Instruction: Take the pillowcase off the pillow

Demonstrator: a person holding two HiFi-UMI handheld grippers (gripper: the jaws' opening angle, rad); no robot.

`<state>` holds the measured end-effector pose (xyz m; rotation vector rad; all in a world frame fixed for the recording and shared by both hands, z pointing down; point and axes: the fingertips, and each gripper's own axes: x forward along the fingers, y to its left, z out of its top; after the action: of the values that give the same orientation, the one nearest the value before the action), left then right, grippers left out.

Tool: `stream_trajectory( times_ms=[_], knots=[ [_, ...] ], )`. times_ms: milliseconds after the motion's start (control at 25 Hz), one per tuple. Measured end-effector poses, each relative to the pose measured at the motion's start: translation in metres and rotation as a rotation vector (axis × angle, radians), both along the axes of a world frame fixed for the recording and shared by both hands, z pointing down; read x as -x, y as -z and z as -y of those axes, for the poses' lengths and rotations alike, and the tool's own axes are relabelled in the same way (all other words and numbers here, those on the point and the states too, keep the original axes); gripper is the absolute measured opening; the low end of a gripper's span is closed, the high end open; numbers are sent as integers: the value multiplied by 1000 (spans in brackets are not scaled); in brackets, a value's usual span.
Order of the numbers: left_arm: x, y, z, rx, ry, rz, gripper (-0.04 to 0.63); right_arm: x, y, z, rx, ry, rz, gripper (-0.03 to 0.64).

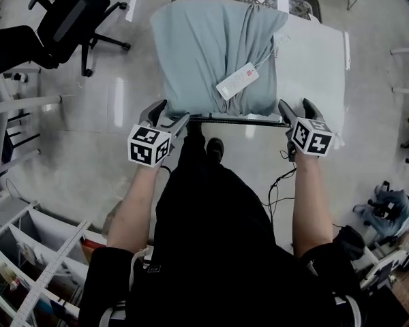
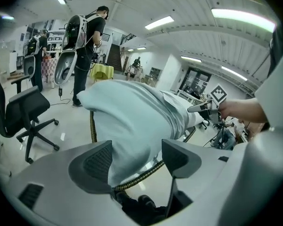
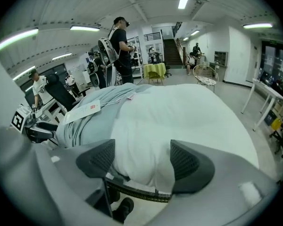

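Draping half the white pillow [image 1: 313,53], rumpled pale-blue pillowcase [image 1: 198,53] with tag [image 1: 237,80]

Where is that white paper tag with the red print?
In the head view the tag lies on top of the blue-grey pillowcase, right of its middle, beside the bunched folds and just left of the bare white pillow.
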<state>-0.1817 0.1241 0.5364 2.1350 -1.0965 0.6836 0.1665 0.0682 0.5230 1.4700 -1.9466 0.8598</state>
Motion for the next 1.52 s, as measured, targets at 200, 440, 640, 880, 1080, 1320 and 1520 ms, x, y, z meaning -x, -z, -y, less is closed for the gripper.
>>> stream_trajectory(
  times_ms=[200,440,640,880,1080,1320,1520],
  knots=[
    [-4,-22,-6,1,-8,123,319,-1,-16,-15,4,57,-52,370],
    [10,-41,2,15,-6,194,319,-2,-30,-11,-3,65,-99,369],
    [10,-47,4,79,32,99,327,-3,-33,-7,-20,56,-98,370],
    [27,-41,-14,77,-42,181,145,-6,-33,-8,-5,39,-96,368],
    [39,-46,-24,44,-61,187,8,-7,-34,-7,3,23,-107,368],
    [31,-58,-20,-18,-93,239,246,-8,-34,-6,7,0,-129,368],
    [27,-73,-20,68,-150,238,68,-9,-35,-5,13,-12,-144,368]
  ],
)
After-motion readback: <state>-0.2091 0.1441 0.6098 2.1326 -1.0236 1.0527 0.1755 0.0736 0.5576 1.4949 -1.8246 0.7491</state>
